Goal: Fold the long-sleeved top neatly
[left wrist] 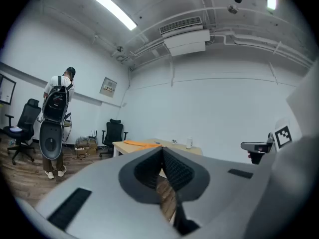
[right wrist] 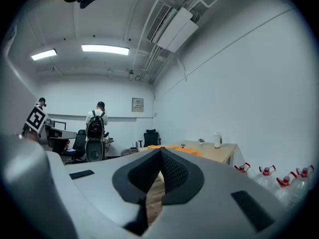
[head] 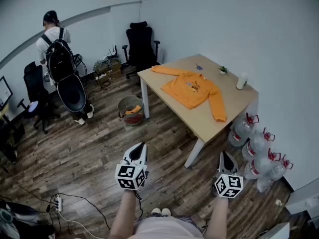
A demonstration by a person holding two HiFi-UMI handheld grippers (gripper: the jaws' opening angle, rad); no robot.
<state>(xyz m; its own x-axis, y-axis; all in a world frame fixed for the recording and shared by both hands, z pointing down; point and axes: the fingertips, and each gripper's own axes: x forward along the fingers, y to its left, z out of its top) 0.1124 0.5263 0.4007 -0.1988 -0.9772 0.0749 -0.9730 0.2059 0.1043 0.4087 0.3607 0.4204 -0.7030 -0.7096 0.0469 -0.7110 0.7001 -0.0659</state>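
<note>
Wood-plank flooring (head: 99, 153) is running across a pale-walled office. At the far left a person wearing a backpack (head: 56, 49) is standing, with a black office chair (head: 140, 46) further along that far wall. A light wooden table (head: 209, 123) is standing against the right-hand wall, well ahead of the one holding the tools. On it the orange long-sleeved top (head: 192, 89) is lying flat and unfolded. One sleeve (head: 167, 70) is stretching toward the far corner, and the other sleeve (head: 218, 107) is trailing toward the near end.

Several water bottles (head: 259, 151) with red handles are sitting on the floor by the table's near end, and a round basket (head: 130, 109) is standing beside its left leg. The left gripper (head: 140, 147) and the right gripper (head: 223, 156) are hovering level over the floor, well apart from the table. Each one's jaws are pressed together on nothing, and both gripper views are showing the ribbed pads meeting. A white cup (head: 242, 80) and a tiny potted plant (head: 223, 69) are sitting near the wall side, clear of the garment.

The top is likely going to handle as light, soft, limp cloth: not fragile, but sagging and dragging when lifted. Pinching a cuff and the matching shoulder seam, after spreading the jaws, is looking like the safest hold for bringing each sleeve inward.
</note>
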